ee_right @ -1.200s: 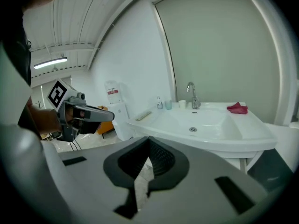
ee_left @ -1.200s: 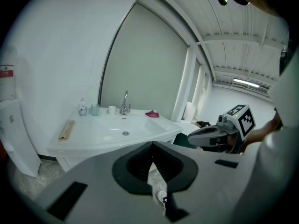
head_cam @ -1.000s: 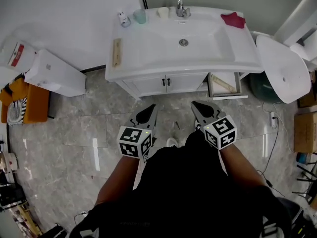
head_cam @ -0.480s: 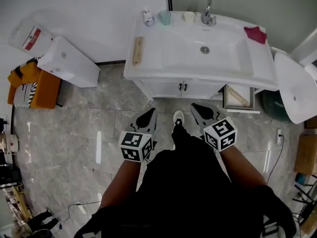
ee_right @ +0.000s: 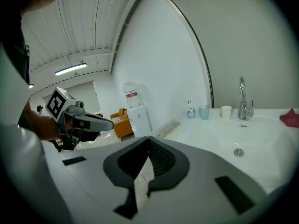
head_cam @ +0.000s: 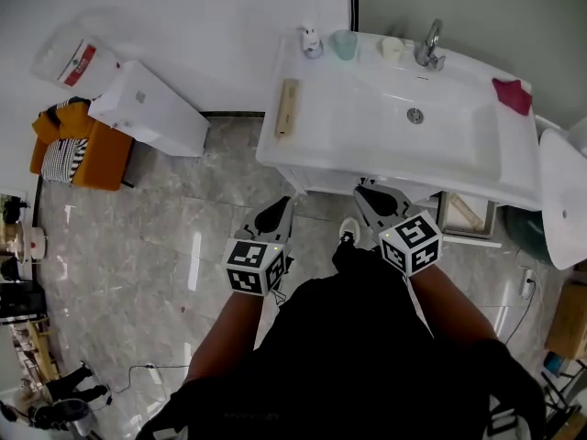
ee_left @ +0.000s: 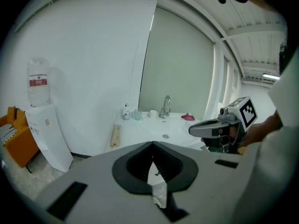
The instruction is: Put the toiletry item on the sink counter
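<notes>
The left gripper (head_cam: 272, 213) has its jaws closed tip to tip with nothing between them, as its own view shows. The right gripper (head_cam: 373, 199) is likewise drawn together and empty. In the head view both sit at the centre of the frame, side by side and apart, each ahead of its marker cube, above the person's black clothing. A light shoe (head_cam: 348, 232) shows between them on the grey marble floor (head_cam: 165, 246).

Just above the right gripper lies the front edge of the white sink counter (head_cam: 321, 131), which fills the upper right of the frame. Neither gripper touches it. The toiletries stand along its back edge: a small white pump bottle (head_cam: 310, 41) at the back left corner, a teal cup (head_cam: 344, 44) just beside it, then a white cup (head_cam: 393, 48) and the chrome faucet (head_cam: 428, 44). A long wooden strip (head_cam: 287, 108) lies along the counter's left edge, and a red cloth (head_cam: 512, 94) rests at its right end.

At the upper left a white water dispenser (head_cam: 151, 117) leans by the wall, with an orange chair (head_cam: 87, 154) beside it.
</notes>
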Demonstrator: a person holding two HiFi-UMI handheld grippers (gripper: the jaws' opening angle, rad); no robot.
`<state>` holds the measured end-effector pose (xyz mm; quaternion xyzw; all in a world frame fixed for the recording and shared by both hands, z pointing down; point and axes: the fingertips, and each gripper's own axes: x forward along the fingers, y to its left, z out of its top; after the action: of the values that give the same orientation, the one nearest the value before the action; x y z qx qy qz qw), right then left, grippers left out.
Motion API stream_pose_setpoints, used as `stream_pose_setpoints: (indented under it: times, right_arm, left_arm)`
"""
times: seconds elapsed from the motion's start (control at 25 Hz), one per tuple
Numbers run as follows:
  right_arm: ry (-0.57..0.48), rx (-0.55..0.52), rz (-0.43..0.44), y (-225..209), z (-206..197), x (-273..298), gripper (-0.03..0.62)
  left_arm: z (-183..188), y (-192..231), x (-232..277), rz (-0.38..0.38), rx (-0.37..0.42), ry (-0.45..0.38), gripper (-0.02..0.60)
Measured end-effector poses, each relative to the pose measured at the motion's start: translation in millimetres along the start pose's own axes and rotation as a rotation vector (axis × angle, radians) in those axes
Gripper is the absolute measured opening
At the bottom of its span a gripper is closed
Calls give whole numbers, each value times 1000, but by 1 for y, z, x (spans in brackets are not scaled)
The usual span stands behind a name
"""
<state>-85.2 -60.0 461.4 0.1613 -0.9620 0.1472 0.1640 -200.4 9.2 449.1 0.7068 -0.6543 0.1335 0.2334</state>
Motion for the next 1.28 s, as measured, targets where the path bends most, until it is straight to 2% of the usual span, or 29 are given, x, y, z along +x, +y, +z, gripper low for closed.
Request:
stream_pose_setpoints:
  times: [0.4, 0.76, 1.0, 1.28]
  right_arm:
    - [26, 6, 78, -45, 39, 92, 5]
    - [76, 7, 136, -55, 48, 147, 5]
    - [104, 14, 100, -56, 48, 174, 5]
    - [147, 98, -19, -59, 41, 222, 5]
  left_arm:
    - [44, 59, 55, 51, 14, 30, 5]
    - [65, 108, 91, 83, -24, 15, 5]
    - [62, 139, 106, 40, -6, 54, 5]
    - [60, 182, 123, -57, 59, 103, 5]
